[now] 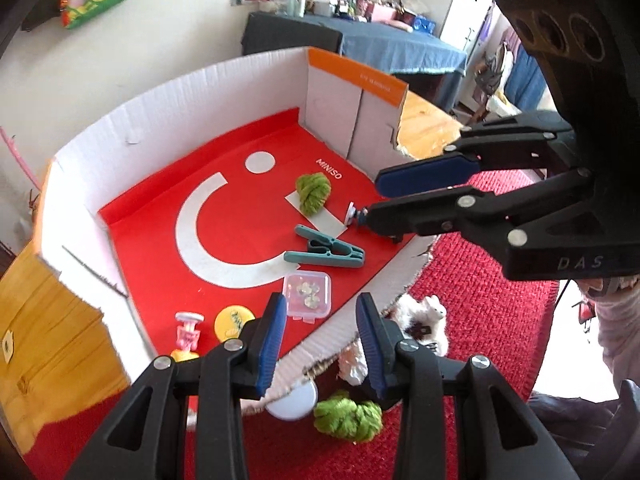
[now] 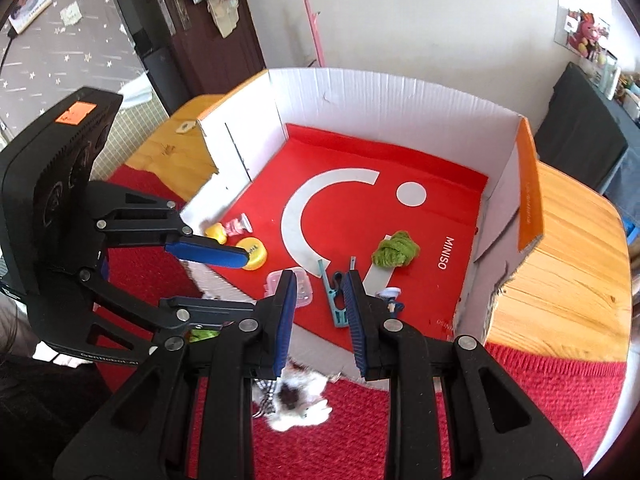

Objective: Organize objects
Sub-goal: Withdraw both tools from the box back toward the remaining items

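The box (image 2: 400, 92) on the desk already holds several trinkets. Left gripper (image 1: 320, 332) hangs released, right gripper (image 2: 320, 304) clenched on nothing. Judged between picks, next comes lowering onto the plush toy (image 2: 304, 392) or green yarn ball (image 1: 348, 416), both outside the box. The white disc (image 1: 292, 404), possibly a lid, is half hidden.

Cream wall (image 2: 400, 20), blue-draped table (image 1: 392, 46)
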`<state>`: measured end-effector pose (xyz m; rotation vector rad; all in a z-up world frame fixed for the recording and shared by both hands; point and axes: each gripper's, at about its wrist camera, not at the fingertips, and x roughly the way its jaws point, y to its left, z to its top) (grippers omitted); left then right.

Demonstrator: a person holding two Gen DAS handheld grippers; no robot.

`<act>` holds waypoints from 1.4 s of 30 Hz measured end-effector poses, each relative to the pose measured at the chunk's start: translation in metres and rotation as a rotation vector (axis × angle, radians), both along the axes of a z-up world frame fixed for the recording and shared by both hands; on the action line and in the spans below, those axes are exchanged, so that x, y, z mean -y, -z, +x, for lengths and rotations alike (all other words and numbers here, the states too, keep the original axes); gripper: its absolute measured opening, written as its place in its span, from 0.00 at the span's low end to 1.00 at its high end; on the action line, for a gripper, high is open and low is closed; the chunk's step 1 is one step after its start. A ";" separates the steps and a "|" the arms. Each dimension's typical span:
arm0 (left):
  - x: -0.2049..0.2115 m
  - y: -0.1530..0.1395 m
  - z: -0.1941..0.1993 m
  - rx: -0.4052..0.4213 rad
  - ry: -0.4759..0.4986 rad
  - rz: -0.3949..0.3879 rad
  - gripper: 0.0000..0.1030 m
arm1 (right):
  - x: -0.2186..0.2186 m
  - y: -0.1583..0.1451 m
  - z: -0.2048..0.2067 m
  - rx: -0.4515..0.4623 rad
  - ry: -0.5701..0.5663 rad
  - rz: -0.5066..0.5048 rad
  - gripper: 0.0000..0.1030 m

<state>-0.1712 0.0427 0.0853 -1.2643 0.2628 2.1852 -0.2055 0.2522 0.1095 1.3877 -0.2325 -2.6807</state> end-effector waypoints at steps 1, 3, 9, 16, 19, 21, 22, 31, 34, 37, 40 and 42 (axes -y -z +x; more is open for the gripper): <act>0.001 -0.001 0.003 -0.010 -0.012 0.006 0.37 | 0.001 -0.002 0.003 -0.011 0.004 0.001 0.23; 0.002 -0.003 0.005 -0.036 -0.035 0.011 0.38 | 0.004 -0.006 0.009 -0.033 0.019 0.005 0.23; 0.021 -0.020 0.032 -0.106 -0.115 0.047 0.47 | 0.012 -0.009 0.027 -0.110 0.068 0.028 0.23; 0.035 -0.019 0.051 -0.166 -0.212 0.088 0.51 | 0.021 -0.003 0.052 -0.179 0.127 0.030 0.23; 0.040 -0.019 0.058 -0.186 -0.249 0.109 0.51 | 0.023 -0.001 0.061 -0.208 0.157 0.034 0.23; 0.043 -0.019 0.063 -0.199 -0.278 0.119 0.51 | 0.024 0.000 0.068 -0.227 0.170 0.028 0.23; 0.044 -0.020 0.066 -0.213 -0.291 0.121 0.51 | 0.025 0.001 0.071 -0.232 0.175 0.025 0.24; 0.047 -0.014 0.091 -0.289 -0.377 0.140 0.60 | 0.035 0.016 0.093 -0.288 0.230 0.016 0.42; 0.048 -0.008 0.097 -0.288 -0.400 0.150 0.60 | 0.041 0.023 0.098 -0.315 0.248 0.038 0.61; 0.050 0.000 0.101 -0.286 -0.433 0.156 0.62 | 0.046 0.030 0.103 -0.318 0.267 0.069 0.61; 0.050 0.009 0.105 -0.284 -0.452 0.150 0.68 | 0.051 0.039 0.106 -0.318 0.288 0.090 0.67; 0.051 0.015 0.106 -0.279 -0.462 0.147 0.70 | 0.053 0.045 0.109 -0.316 0.308 0.098 0.71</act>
